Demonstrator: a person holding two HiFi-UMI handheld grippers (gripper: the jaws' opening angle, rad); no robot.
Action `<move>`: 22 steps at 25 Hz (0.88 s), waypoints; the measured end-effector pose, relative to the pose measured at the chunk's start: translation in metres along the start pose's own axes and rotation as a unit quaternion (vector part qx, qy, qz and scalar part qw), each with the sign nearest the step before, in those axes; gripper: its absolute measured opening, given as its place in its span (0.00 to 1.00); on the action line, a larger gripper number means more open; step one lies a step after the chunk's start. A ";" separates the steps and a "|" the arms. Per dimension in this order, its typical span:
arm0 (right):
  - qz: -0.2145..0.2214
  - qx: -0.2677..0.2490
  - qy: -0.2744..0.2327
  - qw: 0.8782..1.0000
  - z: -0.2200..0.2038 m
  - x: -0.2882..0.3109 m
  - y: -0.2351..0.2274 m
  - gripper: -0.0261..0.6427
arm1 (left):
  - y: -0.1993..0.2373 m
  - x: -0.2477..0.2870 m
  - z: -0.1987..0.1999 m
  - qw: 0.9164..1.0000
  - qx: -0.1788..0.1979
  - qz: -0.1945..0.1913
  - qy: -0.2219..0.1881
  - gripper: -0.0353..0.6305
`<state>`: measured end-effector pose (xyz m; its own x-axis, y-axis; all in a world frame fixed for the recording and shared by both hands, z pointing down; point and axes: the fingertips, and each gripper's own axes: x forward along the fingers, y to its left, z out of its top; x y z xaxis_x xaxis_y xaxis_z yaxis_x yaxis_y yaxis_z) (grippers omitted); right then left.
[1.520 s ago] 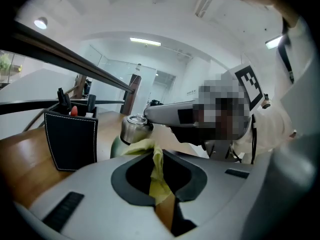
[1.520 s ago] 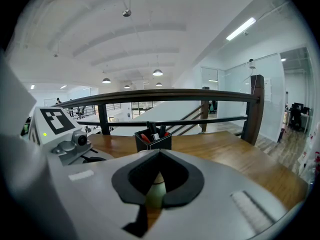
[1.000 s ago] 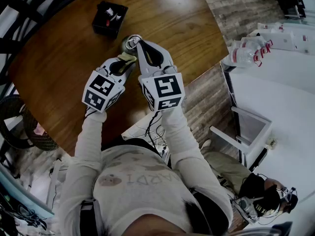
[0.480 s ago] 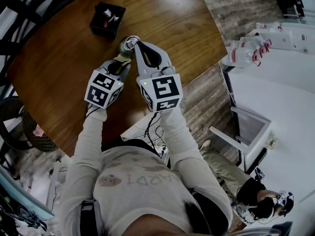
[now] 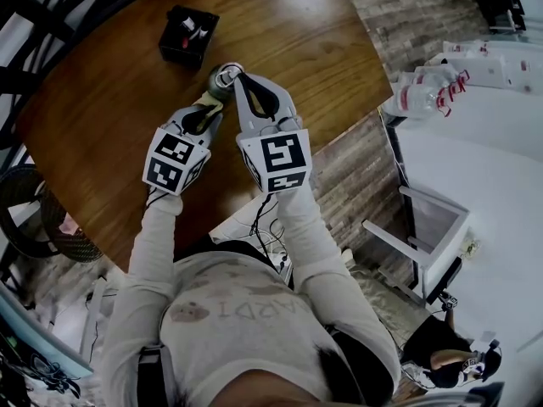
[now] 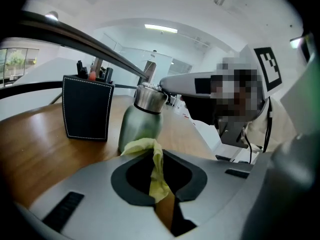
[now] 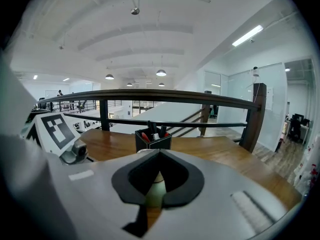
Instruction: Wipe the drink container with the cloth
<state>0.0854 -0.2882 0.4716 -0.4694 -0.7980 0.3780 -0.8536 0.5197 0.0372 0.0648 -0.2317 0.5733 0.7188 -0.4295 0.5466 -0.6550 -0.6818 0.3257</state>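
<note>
left claw point(image 5: 210, 106), right claw point(image 5: 238, 78), both clamped

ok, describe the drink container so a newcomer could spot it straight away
On the round brown wooden table, look just beside the square black pen holder. The dull-green metal bottle with a steel neck stands there. It is the only rounded green thing on the table, with a crumpled yellow cloth at its side.

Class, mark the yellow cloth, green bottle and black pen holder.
yellow cloth point(image 6: 157, 178), left gripper view, fold between jaws.
green bottle point(image 6: 140, 130), left gripper view, green body.
black pen holder point(image 6: 87, 108), left gripper view, front face.
</note>
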 end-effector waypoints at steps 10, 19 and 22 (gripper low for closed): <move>-0.005 0.020 -0.030 0.999 0.010 -0.023 0.007 0.06 | -0.008 -0.045 0.030 0.996 0.043 0.024 -0.073 0.10; -0.016 0.037 -0.049 0.998 0.017 -0.056 0.014 0.06 | -0.018 -0.088 0.054 0.988 0.052 0.055 -0.136 0.10; -0.017 0.042 -0.057 0.997 0.022 -0.068 0.017 0.06 | -0.026 -0.101 0.063 0.985 0.058 0.060 -0.152 0.10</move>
<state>0.0979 -0.2318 0.4262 -0.4575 -0.8470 0.2709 -0.8836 0.4672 -0.0314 0.0239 -0.2079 0.4610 0.6864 -0.6556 0.3146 -0.7205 -0.6716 0.1724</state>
